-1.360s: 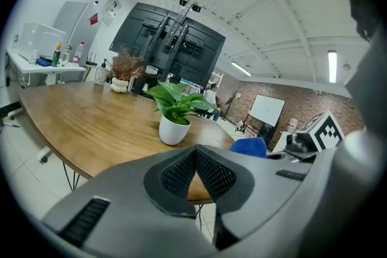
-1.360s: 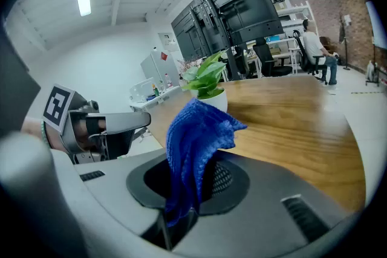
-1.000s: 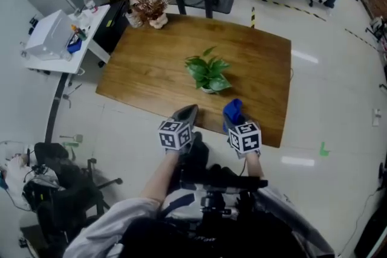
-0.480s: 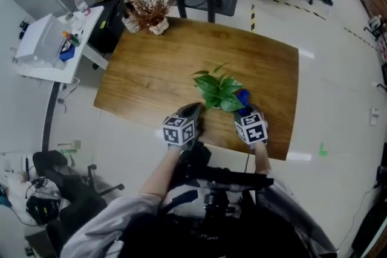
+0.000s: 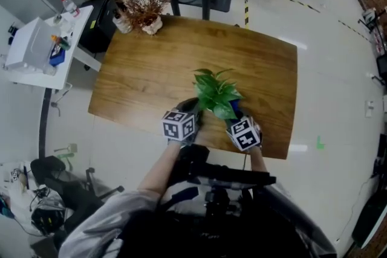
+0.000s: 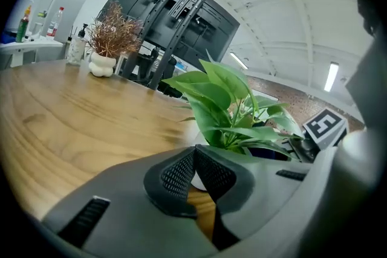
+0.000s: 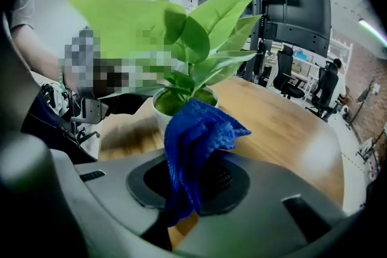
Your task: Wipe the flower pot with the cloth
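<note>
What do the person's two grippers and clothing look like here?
Both the left gripper and the right gripper have smooth grey moulded shells, with dark mesh-textured pads on the tongs. Each carries a white cube printed with black square markers. The person wears a light grey sleeve.

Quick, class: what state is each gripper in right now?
Left gripper: closed, empty.
Right gripper: closed on the cloth.
</note>
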`<state>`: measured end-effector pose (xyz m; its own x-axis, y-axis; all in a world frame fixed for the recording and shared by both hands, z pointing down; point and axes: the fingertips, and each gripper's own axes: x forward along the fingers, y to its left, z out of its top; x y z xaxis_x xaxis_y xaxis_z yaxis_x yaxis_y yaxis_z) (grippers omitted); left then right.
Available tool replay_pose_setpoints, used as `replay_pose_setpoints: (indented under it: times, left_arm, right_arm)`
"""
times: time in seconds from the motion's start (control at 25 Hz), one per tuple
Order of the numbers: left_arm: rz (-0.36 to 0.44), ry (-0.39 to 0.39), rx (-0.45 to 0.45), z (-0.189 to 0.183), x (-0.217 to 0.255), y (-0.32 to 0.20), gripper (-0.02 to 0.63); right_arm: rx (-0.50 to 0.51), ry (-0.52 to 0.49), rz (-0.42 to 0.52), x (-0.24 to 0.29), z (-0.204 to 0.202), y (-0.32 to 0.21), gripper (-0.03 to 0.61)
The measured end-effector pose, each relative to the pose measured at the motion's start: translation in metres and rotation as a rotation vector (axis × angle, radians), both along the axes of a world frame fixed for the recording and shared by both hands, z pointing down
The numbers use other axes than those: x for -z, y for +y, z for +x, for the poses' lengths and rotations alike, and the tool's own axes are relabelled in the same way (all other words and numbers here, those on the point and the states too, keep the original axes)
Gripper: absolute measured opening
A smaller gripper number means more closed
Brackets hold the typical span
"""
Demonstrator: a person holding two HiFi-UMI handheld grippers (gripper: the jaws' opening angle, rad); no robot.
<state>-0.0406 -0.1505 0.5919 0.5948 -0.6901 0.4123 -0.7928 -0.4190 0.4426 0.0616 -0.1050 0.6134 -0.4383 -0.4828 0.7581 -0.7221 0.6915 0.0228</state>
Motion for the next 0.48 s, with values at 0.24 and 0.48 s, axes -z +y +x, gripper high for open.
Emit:
replay_pose_setpoints:
  times: [0.24,0.48]
  left_arm:
    - [-0.006,0.002,0.017,-0.009,-0.002,-0.009,0.0]
    - [-0.012,0.005,0.031,-0.013,-0.004,-0.014,0.0]
  right_arm:
    - [0.072,0.028,-0.034,-0.011,-0.021,0.022,0.077]
    - [0.138,0.019,-0.048,-0.015,-0.044,0.033,0.077]
